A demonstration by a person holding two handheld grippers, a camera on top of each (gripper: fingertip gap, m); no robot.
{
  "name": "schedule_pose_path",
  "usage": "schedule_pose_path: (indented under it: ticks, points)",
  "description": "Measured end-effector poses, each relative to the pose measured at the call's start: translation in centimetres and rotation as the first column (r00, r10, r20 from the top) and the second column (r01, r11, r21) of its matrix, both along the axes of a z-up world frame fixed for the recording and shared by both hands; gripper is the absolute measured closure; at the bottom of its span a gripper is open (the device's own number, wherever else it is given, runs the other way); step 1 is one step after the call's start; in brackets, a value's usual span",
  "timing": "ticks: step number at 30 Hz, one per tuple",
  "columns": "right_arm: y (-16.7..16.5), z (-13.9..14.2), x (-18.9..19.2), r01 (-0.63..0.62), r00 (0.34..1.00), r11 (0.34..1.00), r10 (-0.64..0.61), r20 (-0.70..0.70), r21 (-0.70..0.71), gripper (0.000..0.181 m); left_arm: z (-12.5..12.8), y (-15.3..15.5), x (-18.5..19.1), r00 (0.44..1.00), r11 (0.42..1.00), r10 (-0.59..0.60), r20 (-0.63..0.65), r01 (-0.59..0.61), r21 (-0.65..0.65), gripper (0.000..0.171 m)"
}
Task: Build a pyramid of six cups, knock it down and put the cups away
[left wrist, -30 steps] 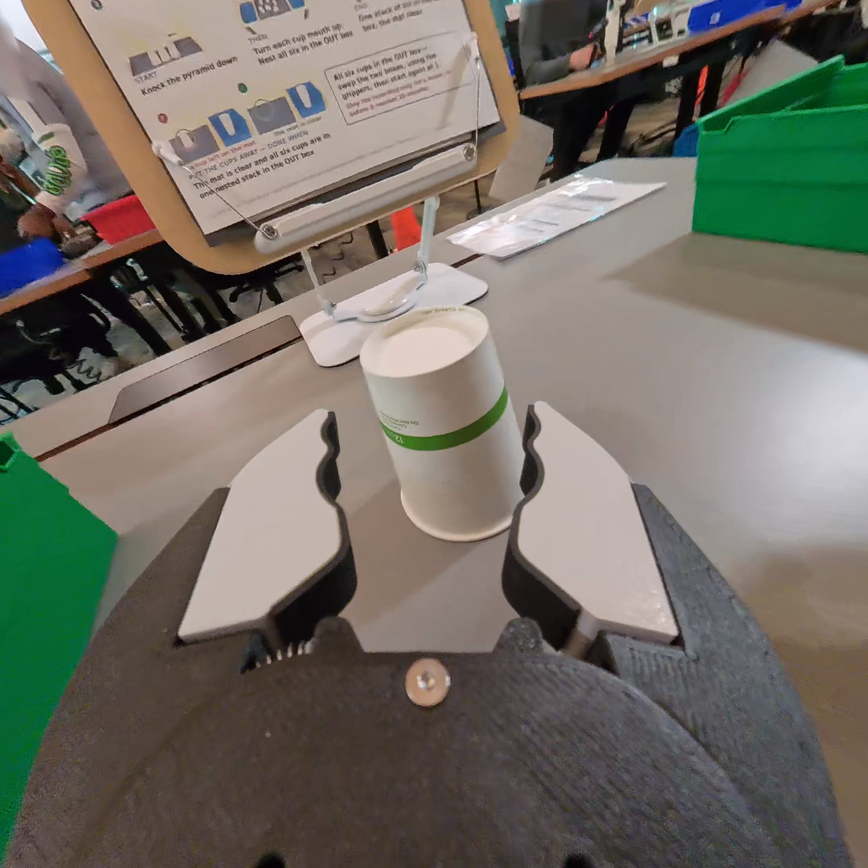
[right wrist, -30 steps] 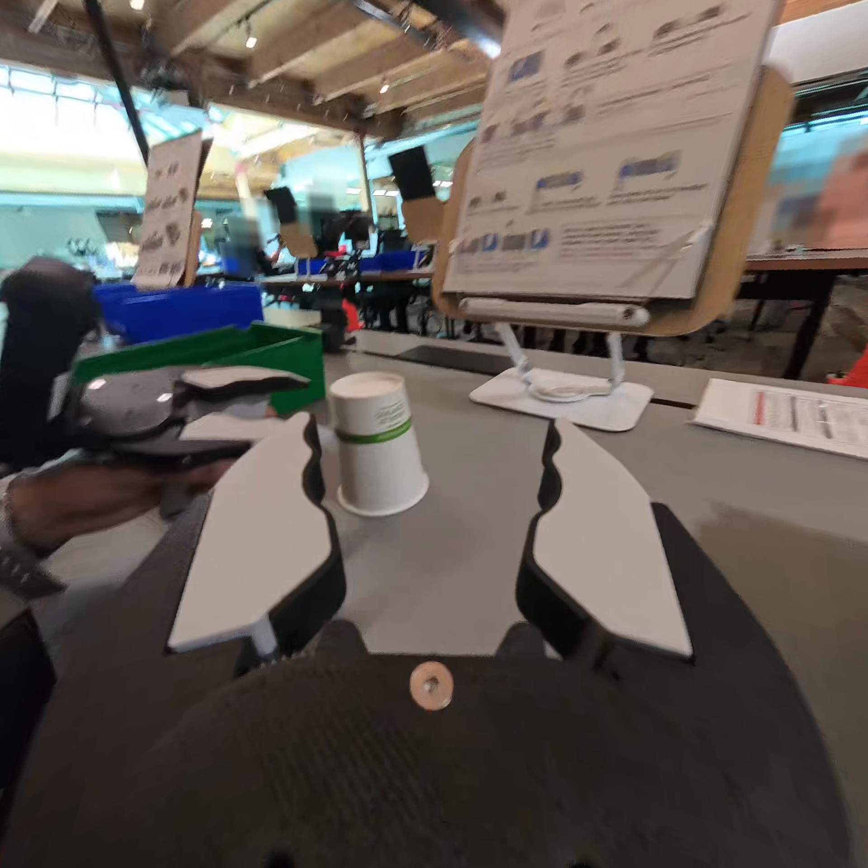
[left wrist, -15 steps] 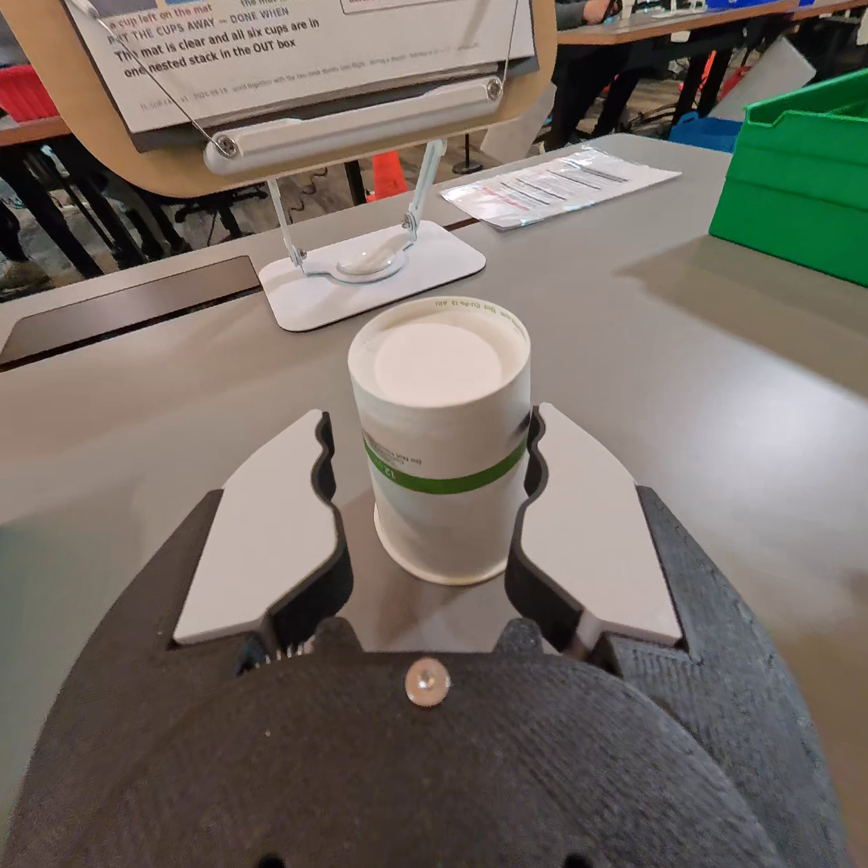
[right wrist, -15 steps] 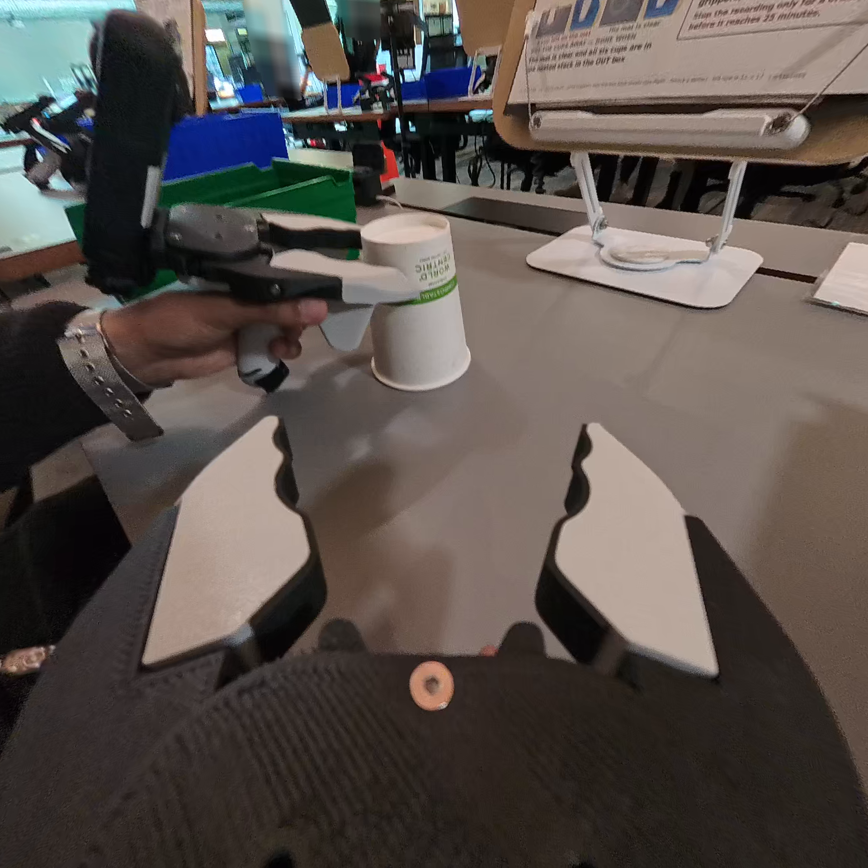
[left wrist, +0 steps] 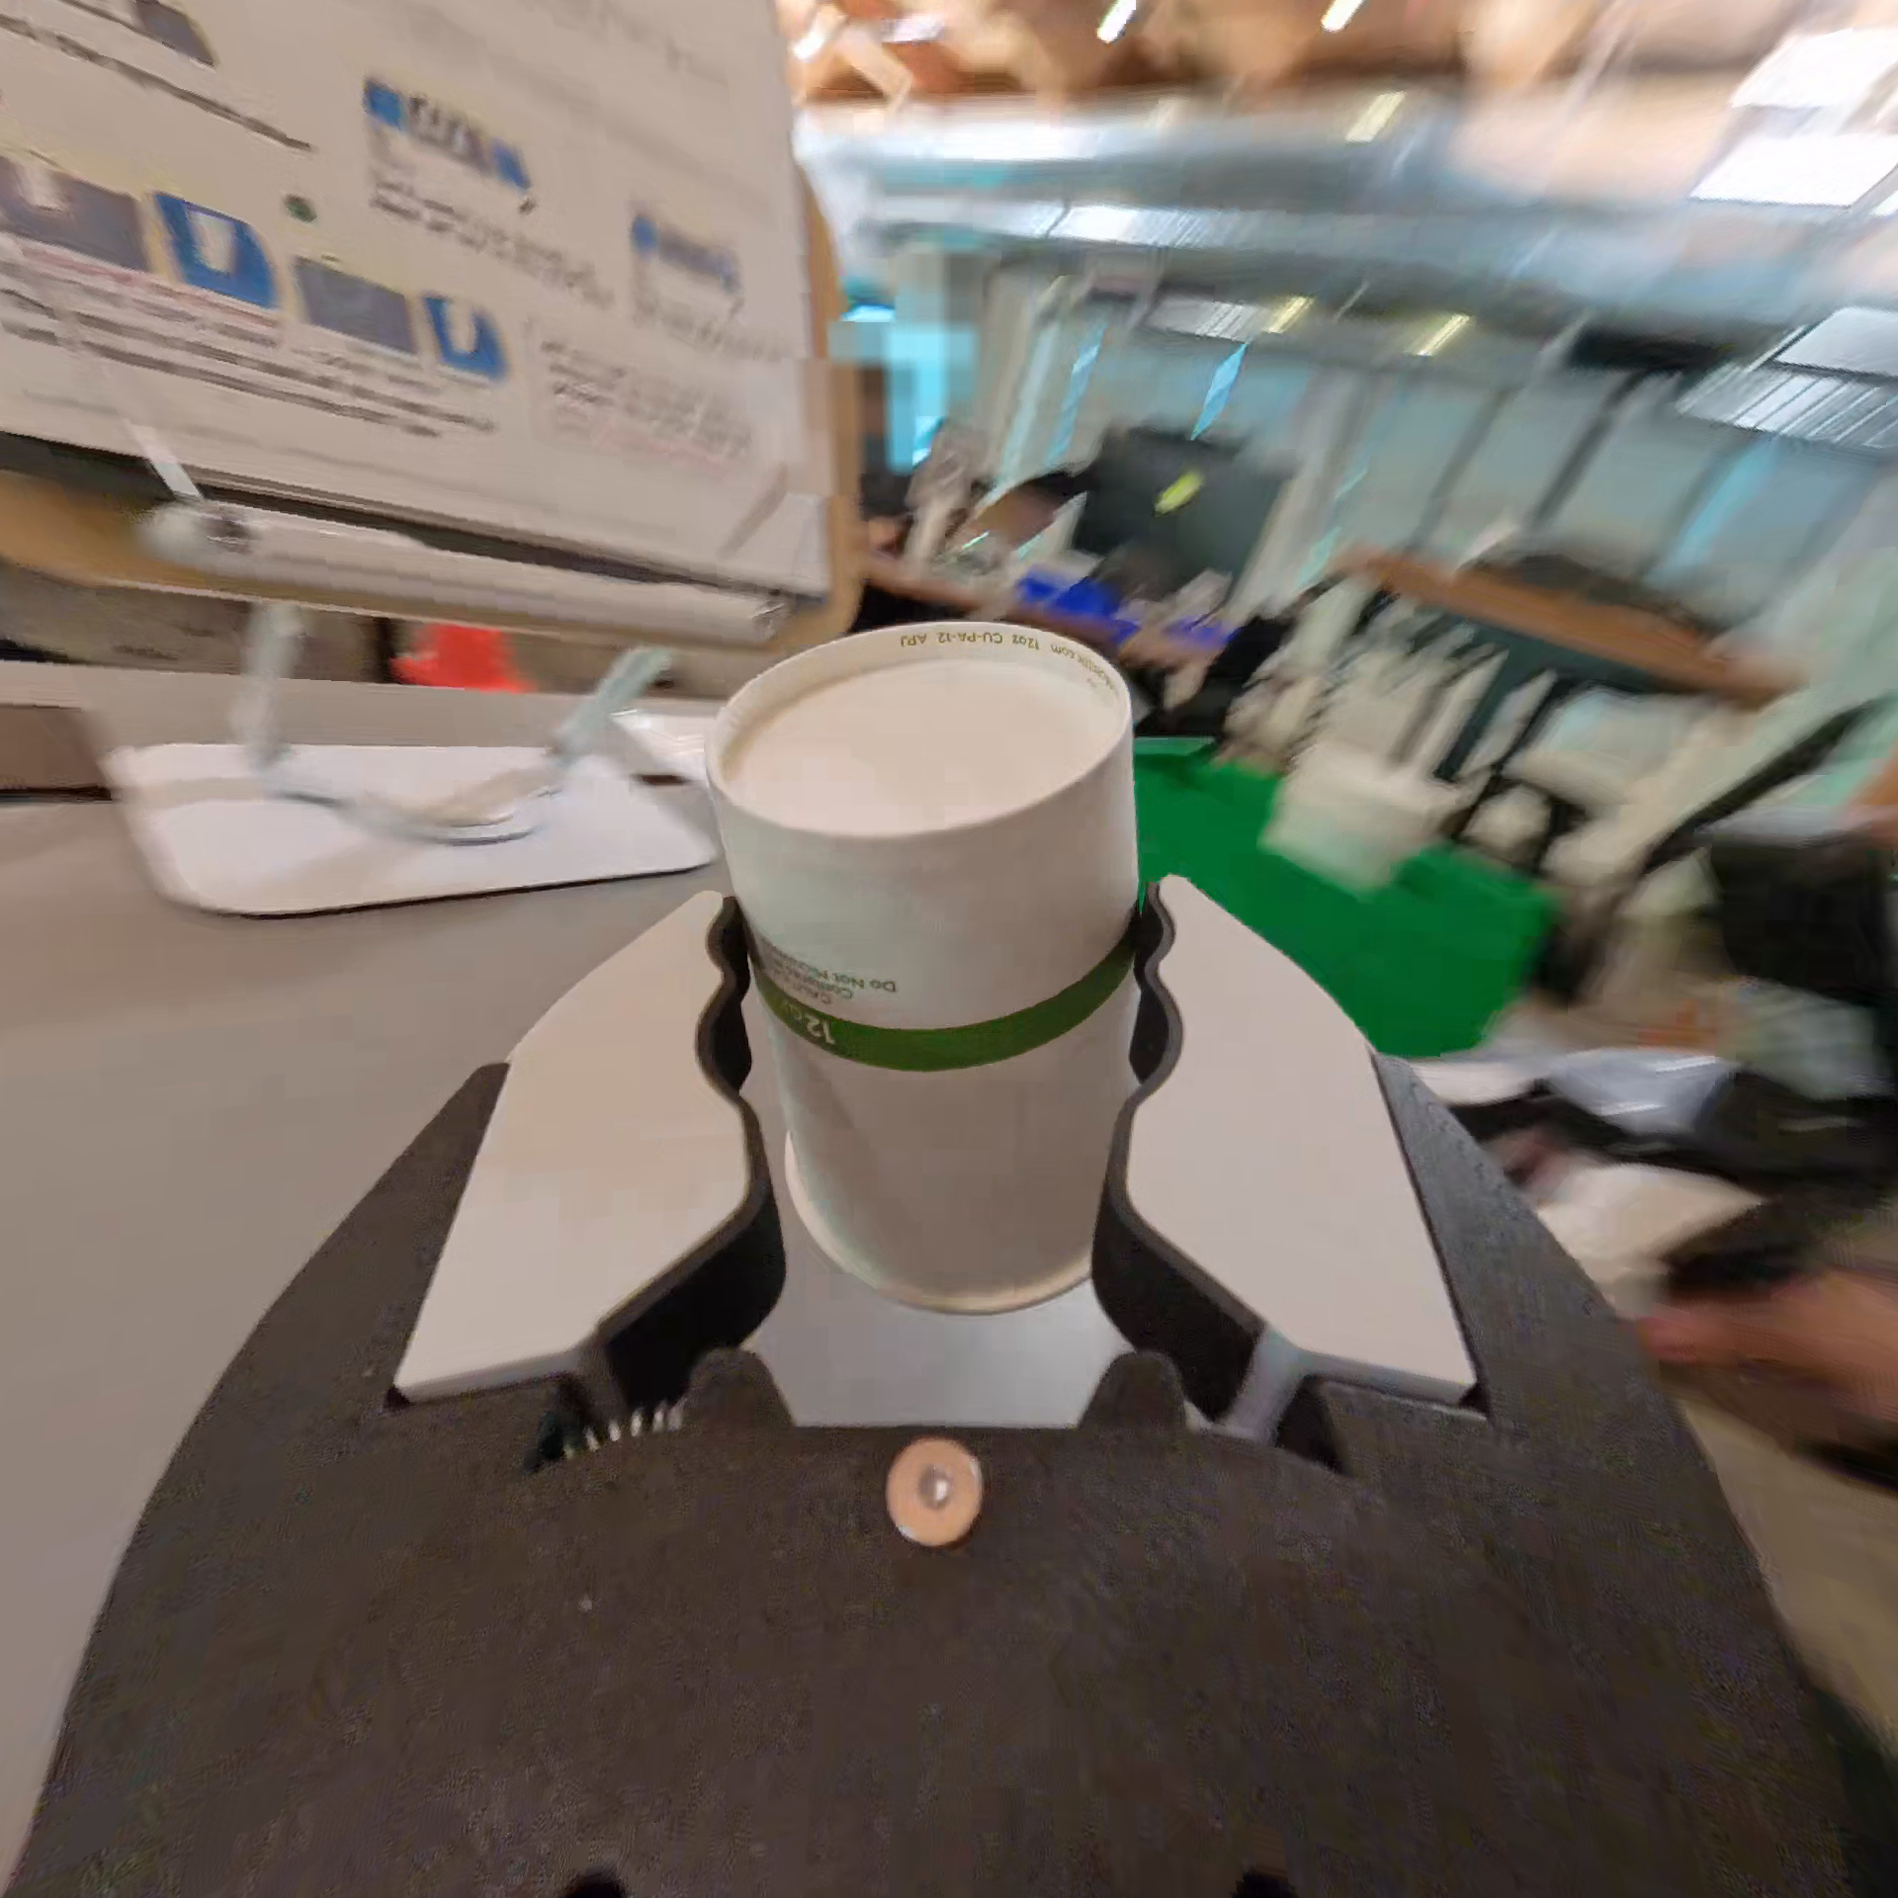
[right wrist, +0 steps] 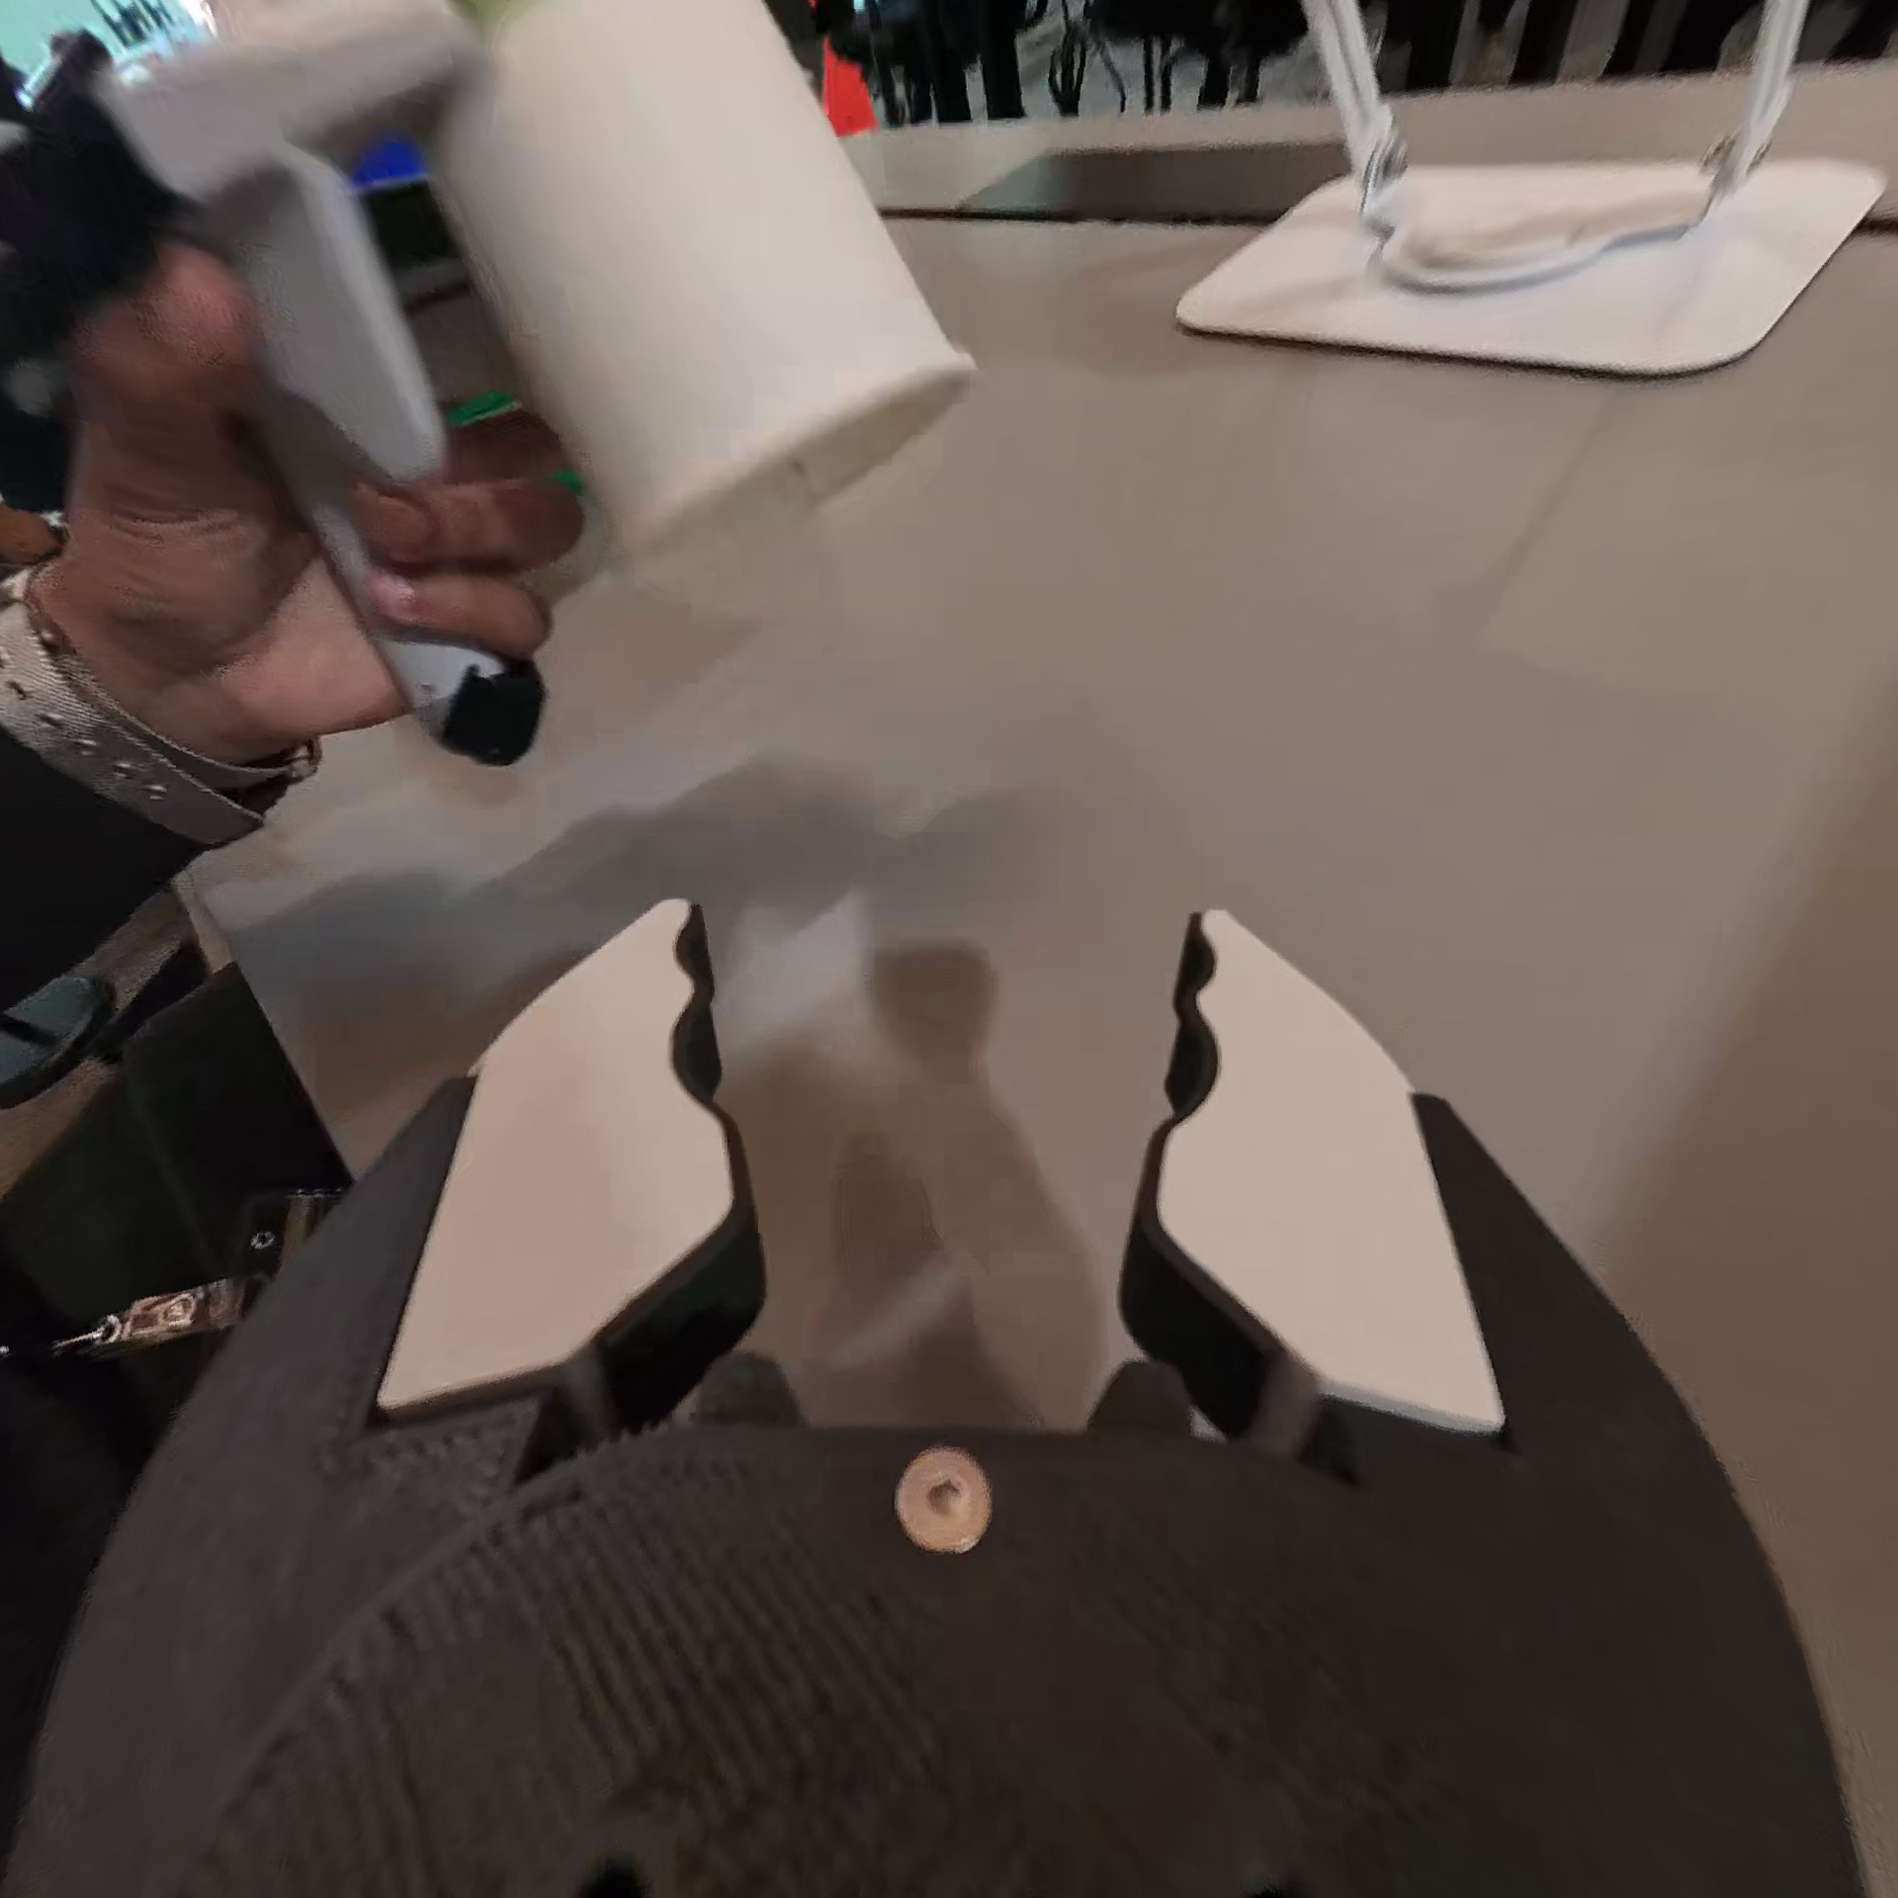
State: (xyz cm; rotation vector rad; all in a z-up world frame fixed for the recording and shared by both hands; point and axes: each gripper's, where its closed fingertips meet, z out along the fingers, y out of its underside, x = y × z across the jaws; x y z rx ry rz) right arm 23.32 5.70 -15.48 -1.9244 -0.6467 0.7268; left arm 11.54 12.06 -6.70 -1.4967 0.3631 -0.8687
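Note:
My left gripper (left wrist: 935, 924) is shut on a white paper cup (left wrist: 924, 924) with a green band, held upside down, bottom up, between both fingers. In the right wrist view the same cup (right wrist: 698, 257) hangs tilted and lifted above the grey table (right wrist: 1335, 719), in the left gripper held by a hand (right wrist: 236, 585). My right gripper (right wrist: 940, 955) is open and empty, low over the table, below and to the right of the cup.
An instruction board (left wrist: 411, 257) on a white stand (left wrist: 411, 822) stands at the back of the table; its base also shows in the right wrist view (right wrist: 1541, 267). A green bin (left wrist: 1335, 924) lies to the right. Other tables and people are blurred behind.
My left gripper closed on the cup and lifted it off the table, tilting it. The right gripper moved lower and closer to the table and narrowed a little but stays open.

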Motion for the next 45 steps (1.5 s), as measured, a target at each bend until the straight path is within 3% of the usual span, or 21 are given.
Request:
schedule_pose_path:
  ticks: [2, 5, 7, 9, 13, 14, 16, 19, 22, 24, 26, 28, 29, 31, 34, 38, 42, 45]
  points:
    - [0.2, -0.3, -0.2, -0.012, 1.000, 0.999, 0.012, -0.007, -0.036, 0.096, 1.4, -1.6, 0.2, 0.968, 0.988, -0.126, 0.216, 0.141, -0.055, 0.097]
    - [0.9, 0.4, -0.6, -0.018, 1.000, 1.000, 0.018, -0.025, 0.015, 0.099, 2.3, -3.2, 0.3, 0.852, 0.940, -0.219, 0.475, 0.314, -0.130, 0.098]
    - [1.2, 1.4, -1.1, -0.037, 0.999, 0.994, 0.038, -0.017, 0.104, 0.100, 2.1, -4.0, 0.7, 0.787, 0.906, -0.240, 0.568, 0.392, -0.160, 0.098]
    - [1.2, 2.6, -1.8, -0.067, 0.998, 0.974, 0.067, 0.010, 0.216, 0.102, 1.7, -5.0, 1.4, 0.762, 0.881, -0.261, 0.593, 0.439, -0.178, 0.098]
    - [0.6, 5.4, -3.5, -0.111, 0.994, 0.887, 0.087, 0.073, 0.448, 0.115, 0.9, -7.4, 3.4, 0.767, 0.838, -0.346, 0.540, 0.512, -0.191, 0.098]
    - [0.6, 5.9, -3.6, -0.102, 0.993, 0.856, 0.060, 0.098, 0.507, 0.128, 0.6, -7.9, 3.7, 0.775, 0.830, -0.361, 0.519, 0.520, -0.200, 0.098]
    - [0.3, 7.2, -3.8, -0.112, 0.988, 0.772, 0.017, 0.156, 0.626, 0.176, -0.2, -8.2, 3.9, 0.811, 0.837, -0.366, 0.456, 0.502, -0.219, 0.098]
    - [0.0, 7.9, -4.0, -0.169, 0.970, 0.697, -0.007, 0.242, 0.697, 0.178, -0.8, -7.9, 3.1, 0.864, 0.873, -0.340, 0.372, 0.437, -0.217, 0.097]
    - [1.0, 7.8, -3.1, -0.128, 0.977, 0.736, -0.023, 0.214, 0.665, 0.179, -1.5, -7.1, 1.8, 0.911, 0.903, -0.314, 0.267, 0.374, -0.212, 0.096]
    - [2.0, 7.4, -2.1, -0.082, 0.986, 0.798, -0.024, 0.168, 0.597, 0.179, -1.7, -6.1, 0.5, 0.957, 0.948, -0.243, 0.157, 0.268, -0.171, 0.096]
    - [2.8, 6.3, -1.2, -0.066, 0.989, 0.868, -0.010, 0.150, 0.492, 0.179, -1.2, -5.5, -0.7, 0.988, 0.987, -0.152, 0.021, 0.153, -0.052, 0.098]
    - [3.4, 5.0, -0.3, -0.072, 0.989, 0.919, 0.015, 0.147, 0.387, 0.180, -1.1, -5.6, -1.0, 0.983, 0.992, -0.062, -0.175, 0.080, 0.100, 0.098]
    - [3.7, 4.6, 0.0, -0.071, 0.990, 0.938, 0.026, 0.136, 0.338, 0.179, -1.5, -5.8, -0.7, 0.955, 0.982, -0.016, -0.295, 0.070, 0.176, 0.096]
    - [3.8, 3.9, 0.5, -0.077, 0.995, 0.971, 0.059, 0.086, 0.227, 0.179, -3.2, -6.2, 0.2, 0.842, 0.948, 0.074, -0.534, 0.108, 0.300, 0.091]
    - [3.4, 2.9, 0.4, -0.119, 0.993, 0.990, 0.118, 0.025, 0.069, 0.180, -5.8, -7.2, 2.1, 0.658, 0.892, 0.161, -0.735, 0.221, 0.394, 0.083]
    - [2.4, 1.5, -0.4, -0.175, 0.979, 0.984, 0.173, 0.107, 0.010, 0.179, -6.1, -7.9, 3.7, 0.507, 0.803, 0.329, -0.797, 0.293, 0.519, 0.082]
    - [-0.3, 0.8, -3.0, -0.302, 0.944, 0.953, 0.305, 0.128, -0.041, 0.179, -7.2, -8.1, 4.1, 0.410, 0.771, 0.388, -0.826, 0.346, 0.534, 0.087]
    - [-1.5, 0.6, -4.0, -0.371, 0.920, 0.928, 0.372, 0.121, -0.029, 0.176, -7.5, -7.7, 3.7, 0.378, 0.773, 0.415, -0.827, 0.333, 0.540, 0.089]
